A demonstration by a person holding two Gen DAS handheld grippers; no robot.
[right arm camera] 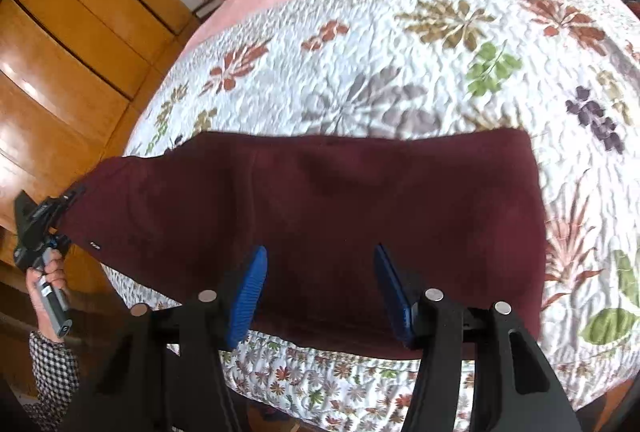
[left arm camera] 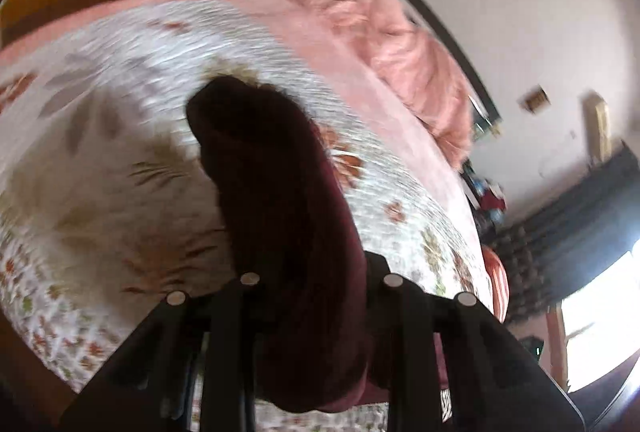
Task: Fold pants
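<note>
While the left gripper (right arm camera: pixel 74 192) pinches one end of the maroon pants (right arm camera: pixel 320 216), the cloth runs crosswise in front of the right gripper (right arm camera: pixel 320 292).

Jaws clenched on fabric out at the left, that end raised off the floral quilt (right arm camera: pixel 400 44); the rest lies flat on the bed, long axis side to side. The right gripper's blue fingers (right arm camera: pixel 248 296) stand parted, astride the near edge, no squeeze showing. Judging from this, the right is nearer the free end, and a fold would carry the held end across toward it.
</note>
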